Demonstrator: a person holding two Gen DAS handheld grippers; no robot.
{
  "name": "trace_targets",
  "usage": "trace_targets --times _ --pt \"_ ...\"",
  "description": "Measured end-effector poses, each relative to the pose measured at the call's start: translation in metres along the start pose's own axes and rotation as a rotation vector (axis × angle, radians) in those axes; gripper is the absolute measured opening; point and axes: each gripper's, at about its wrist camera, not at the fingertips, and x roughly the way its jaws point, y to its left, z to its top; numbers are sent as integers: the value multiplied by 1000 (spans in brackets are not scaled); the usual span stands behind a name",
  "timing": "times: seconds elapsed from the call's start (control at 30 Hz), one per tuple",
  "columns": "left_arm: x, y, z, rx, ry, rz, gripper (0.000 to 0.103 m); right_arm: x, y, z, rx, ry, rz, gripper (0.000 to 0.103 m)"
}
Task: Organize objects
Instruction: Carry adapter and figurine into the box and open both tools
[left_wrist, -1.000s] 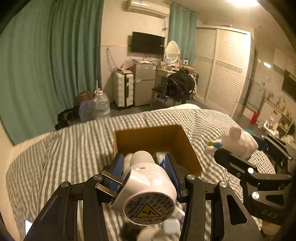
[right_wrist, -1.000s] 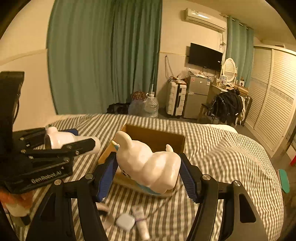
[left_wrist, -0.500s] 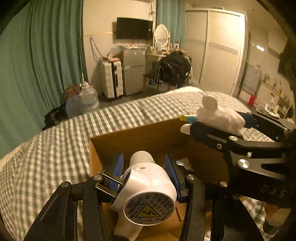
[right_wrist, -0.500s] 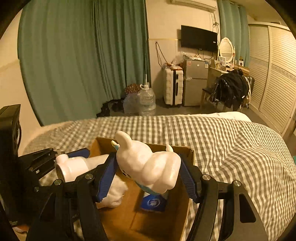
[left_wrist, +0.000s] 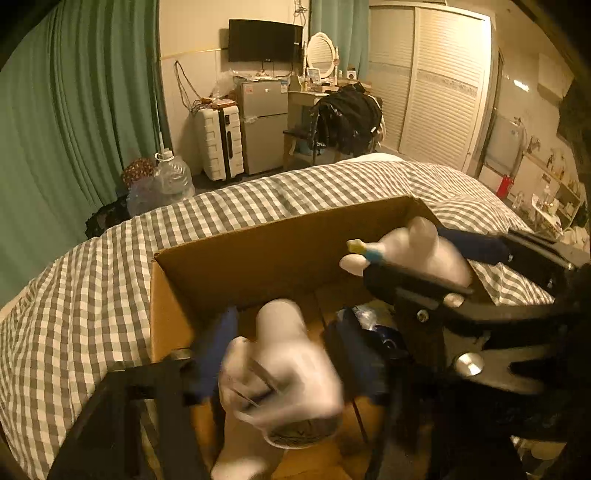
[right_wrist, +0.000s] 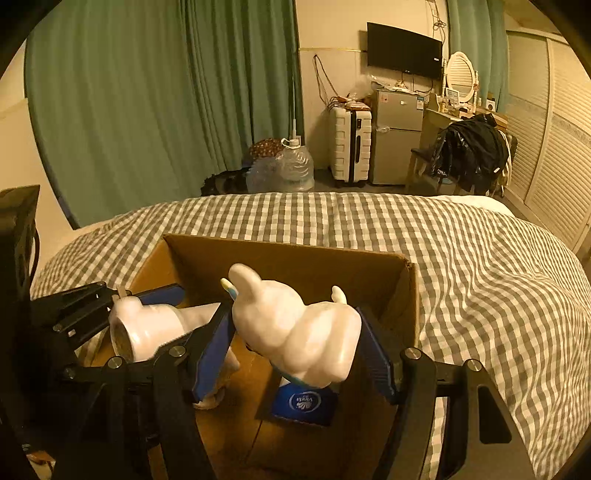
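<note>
Both claws have come down from above the bed to the box, and the box now fills the lower half of each view. My left claw points steeply down into the box's left half; its jaws are opening, and the white plug, blurred, sits between the blue pads with a gap at each side. My right claw tilts down over the box's right half, jaws at a middling width, clamped on the white figure, which hangs above the box floor. Below the figure a blue packet lies on the cardboard. In the left view the right claw crosses over the box's right wall. Box walls rise on all sides; bare floor shows between plug and packet. Around the box the checked bed lies open, wide to the right.
</note>
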Motion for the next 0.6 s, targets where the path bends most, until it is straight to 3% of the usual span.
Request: trace_targets --times 0.2,0.37,0.6 --pt "-33 -6 -1 7 -35 45 87 -38 -11 3 65 -76 5 86" --pt "-85 -2 -4 -35 -65 118 88 -94 -16 5 93 -137 17 88" --pt "-172 9 -15 -115 -127 168 91 -175 14 11 29 -193 -6 88"
